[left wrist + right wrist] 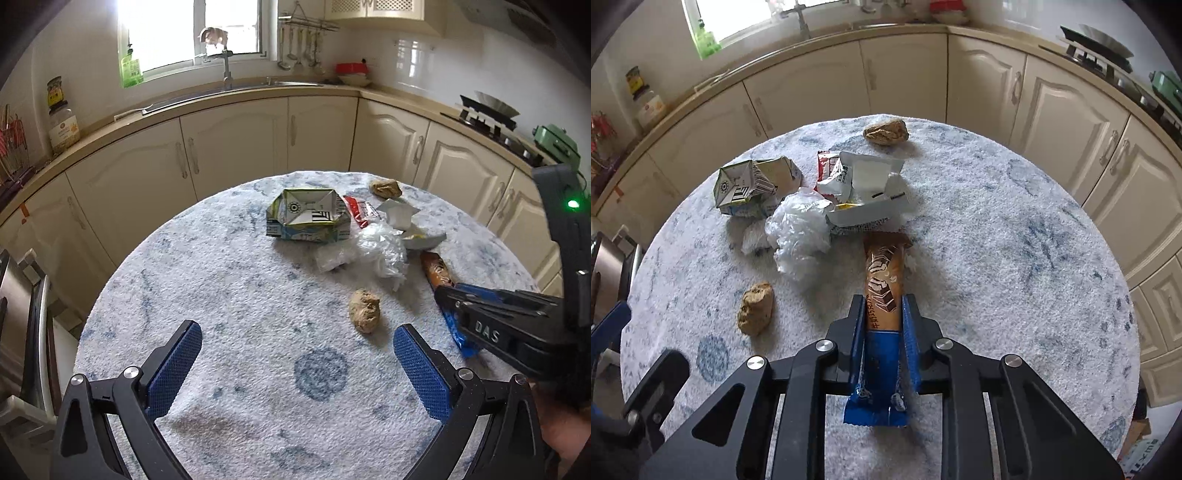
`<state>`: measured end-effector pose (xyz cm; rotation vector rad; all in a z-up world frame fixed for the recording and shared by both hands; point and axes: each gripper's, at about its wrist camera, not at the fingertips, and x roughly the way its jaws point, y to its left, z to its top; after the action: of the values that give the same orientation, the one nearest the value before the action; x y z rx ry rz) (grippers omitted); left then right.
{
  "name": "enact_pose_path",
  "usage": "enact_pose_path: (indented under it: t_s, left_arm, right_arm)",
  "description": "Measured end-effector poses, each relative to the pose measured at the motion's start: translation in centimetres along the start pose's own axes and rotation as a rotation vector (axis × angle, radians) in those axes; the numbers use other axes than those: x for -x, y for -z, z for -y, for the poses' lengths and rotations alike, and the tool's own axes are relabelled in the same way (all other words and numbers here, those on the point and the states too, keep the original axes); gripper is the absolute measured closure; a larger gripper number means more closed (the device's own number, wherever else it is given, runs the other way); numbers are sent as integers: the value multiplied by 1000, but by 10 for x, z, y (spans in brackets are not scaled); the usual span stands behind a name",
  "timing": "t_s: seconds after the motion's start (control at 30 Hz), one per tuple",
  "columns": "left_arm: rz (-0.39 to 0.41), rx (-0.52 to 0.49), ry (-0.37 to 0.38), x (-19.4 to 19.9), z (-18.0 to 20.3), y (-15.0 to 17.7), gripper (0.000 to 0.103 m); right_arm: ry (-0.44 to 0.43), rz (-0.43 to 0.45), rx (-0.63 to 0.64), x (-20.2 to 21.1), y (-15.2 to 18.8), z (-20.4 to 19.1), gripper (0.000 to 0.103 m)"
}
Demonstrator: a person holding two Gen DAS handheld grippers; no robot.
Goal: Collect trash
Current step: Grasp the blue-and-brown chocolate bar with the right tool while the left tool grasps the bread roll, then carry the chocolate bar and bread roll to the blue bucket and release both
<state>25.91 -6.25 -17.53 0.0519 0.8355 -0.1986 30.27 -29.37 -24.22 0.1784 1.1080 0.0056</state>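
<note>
Collection is barely begun: right gripper [882, 306] jaws pinch the snack wrapper [882, 273], left gripper [297, 341] gapes empty, while carton [308, 218], plastic and paper wads litter the bench [221, 295] middle.

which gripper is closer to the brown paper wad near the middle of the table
Left. The left gripper is open with the wad just ahead of its right finger. The right gripper, shut on the snack wrapper, sits off to the wad's side.

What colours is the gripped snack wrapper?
Brown and blue snack wrapper; clearest in right wrist view.
</note>
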Motion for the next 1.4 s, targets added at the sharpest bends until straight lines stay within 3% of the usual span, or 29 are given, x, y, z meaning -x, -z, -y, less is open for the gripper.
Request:
enact_pose_path:
  t_s: [0.3,0.37,0.47,0.53,0.63,0.67,1.0,1.2,1.4]
  left_arm:
    - [-84,-66,6,-62,46,-7,3]
    - [-107,-71,20,-73,52,-8,12]
    - [-114,-81,47,-79,60,-11,36]
    - [-111,-97,72,-78,66,-12,61]
    - [-113,-96,87,-75,72,-10,80]
    - [-115,-84,91,-74,71,-10,82]
    - [9,5,168,-8,68,-1,82]
    - [91,-30,188,46,91,6,82]
    - [162,-104,234,97,138,10,82]
  right_arm:
    - [-60,23,-12,17,9,27,84]
    - [-77,32,-15,22,10,32,84]
    - [-99,44,-21,30,10,39,84]
    - [-107,54,-24,36,12,42,84]
    - [-115,65,-33,43,15,47,84]
    - [-115,72,-33,47,16,49,84]
    - [-126,161,-42,105,32,65,84]
    - [-122,239,-59,151,47,82,84]
    - [-87,321,-102,200,64,114,84]
